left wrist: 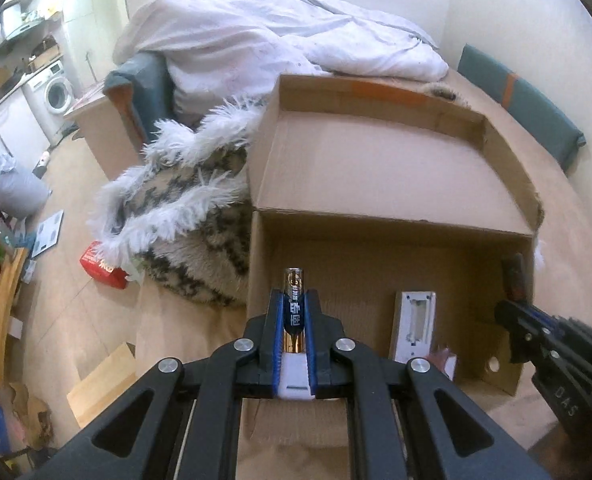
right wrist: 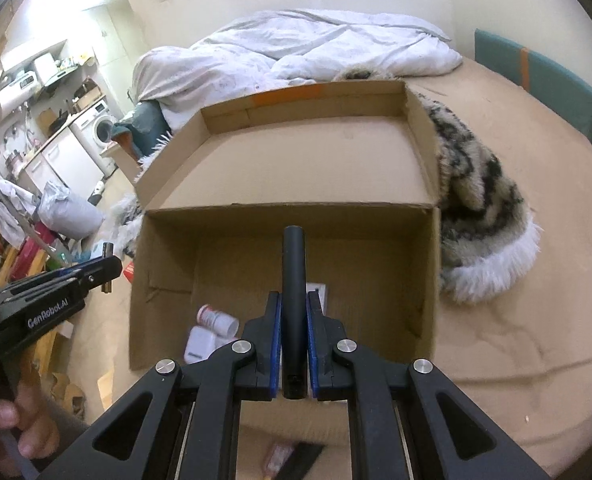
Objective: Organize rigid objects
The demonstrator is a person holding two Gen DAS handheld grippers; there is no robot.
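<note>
My left gripper (left wrist: 294,300) is shut on a blue and gold battery (left wrist: 294,304) and holds it upright over the front of the open cardboard box (left wrist: 395,168). My right gripper (right wrist: 294,300) is shut on a black cylinder (right wrist: 294,280) above the same box (right wrist: 168,272). In the box lie a white rectangular device (left wrist: 413,326), a small white bottle with a red label (right wrist: 218,320) and a white adapter (right wrist: 200,346). The right gripper also shows at the right of the left wrist view (left wrist: 515,312), and the left gripper at the left of the right wrist view (right wrist: 104,268).
The box rests on a tan bed (right wrist: 535,280). A fluffy black and white blanket (left wrist: 184,216) lies against the box, with a white duvet (left wrist: 276,40) behind. A red carton (left wrist: 104,266) lies on the floor. A small packet and a dark strip (right wrist: 296,458) lie before the box.
</note>
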